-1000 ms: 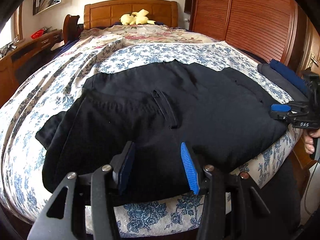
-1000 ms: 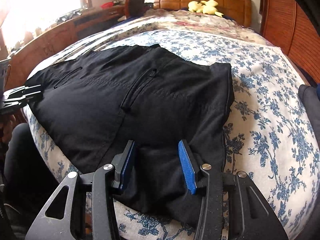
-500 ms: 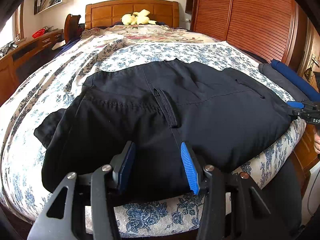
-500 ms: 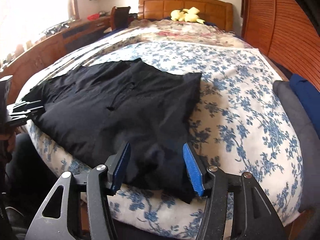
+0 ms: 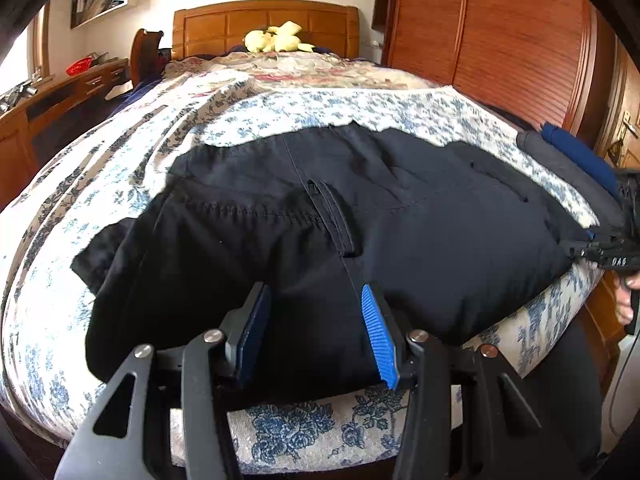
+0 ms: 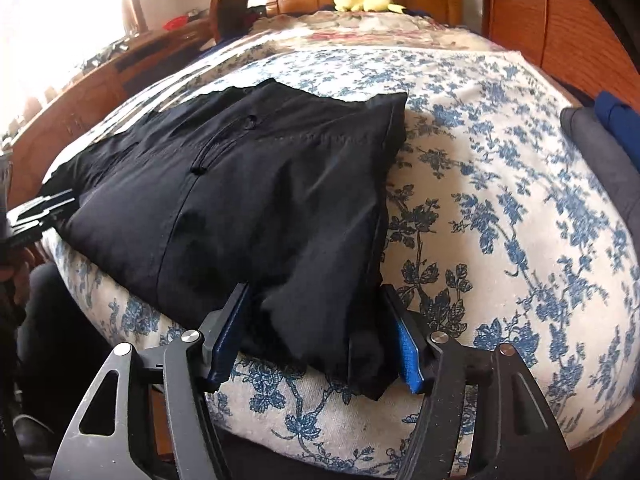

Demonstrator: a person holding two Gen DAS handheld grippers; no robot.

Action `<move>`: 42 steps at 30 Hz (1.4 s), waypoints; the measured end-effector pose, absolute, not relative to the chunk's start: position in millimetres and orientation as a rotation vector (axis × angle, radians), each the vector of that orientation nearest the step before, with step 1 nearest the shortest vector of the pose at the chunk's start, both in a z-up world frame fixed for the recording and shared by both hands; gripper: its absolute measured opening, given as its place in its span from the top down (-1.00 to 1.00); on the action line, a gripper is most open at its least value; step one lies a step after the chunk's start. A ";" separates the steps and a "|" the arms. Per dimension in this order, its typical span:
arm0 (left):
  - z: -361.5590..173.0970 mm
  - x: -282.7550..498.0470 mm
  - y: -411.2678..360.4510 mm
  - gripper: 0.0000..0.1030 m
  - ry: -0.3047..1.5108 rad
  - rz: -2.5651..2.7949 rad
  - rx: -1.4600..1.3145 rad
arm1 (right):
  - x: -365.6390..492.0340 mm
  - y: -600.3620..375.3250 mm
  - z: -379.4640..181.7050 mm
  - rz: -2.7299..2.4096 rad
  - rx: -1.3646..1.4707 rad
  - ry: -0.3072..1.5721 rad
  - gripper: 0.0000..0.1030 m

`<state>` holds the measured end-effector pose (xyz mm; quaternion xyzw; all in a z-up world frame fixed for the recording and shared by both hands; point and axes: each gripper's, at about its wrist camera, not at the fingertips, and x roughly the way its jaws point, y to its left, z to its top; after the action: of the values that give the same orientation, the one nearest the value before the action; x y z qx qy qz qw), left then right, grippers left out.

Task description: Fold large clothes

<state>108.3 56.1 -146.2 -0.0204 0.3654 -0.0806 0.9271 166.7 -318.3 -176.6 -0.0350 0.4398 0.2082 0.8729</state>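
Note:
Black trousers (image 5: 360, 220) lie folded flat on the blue-flowered bedcover (image 5: 120, 160), close to the bed's near edge. My left gripper (image 5: 314, 292) stands over the near hem with its blue pads (image 5: 378, 336) apart; the cloth beneath is flat and not pinched. In the right wrist view the trousers (image 6: 240, 184) end in a loose, slightly bunched corner that lies between the fingers of my right gripper (image 6: 314, 292). Its jaws are opening and the pads (image 6: 408, 356) stand off the cloth. The right gripper (image 5: 600, 252) also shows at the trousers' right edge, and the left gripper (image 6: 40, 216) at their left edge.
Folded grey and blue clothes (image 5: 572, 160) are stacked on the bed's right side. A yellow plush toy (image 5: 276, 40) sits by the wooden headboard. A wooden wardrobe (image 5: 500, 40) runs along the right and a desk (image 5: 60, 96) along the left. A person's hand (image 5: 624, 300) holds the right gripper.
The right gripper slid right along the bed edge to the trousers' corner and its jaws spread wider. The trousers' right side now lies stretched out flatter. The left gripper stayed put.

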 end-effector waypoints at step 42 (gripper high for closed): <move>-90.5 38.0 146.4 0.10 0.585 -0.062 -0.132 | 167.2 -121.0 -37.6 0.859 -0.165 0.562 0.81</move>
<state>38.0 146.4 -90.5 -0.0651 0.2883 -0.0307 0.9548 167.2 -121.0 -37.6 -0.0790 0.2687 0.4105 0.8678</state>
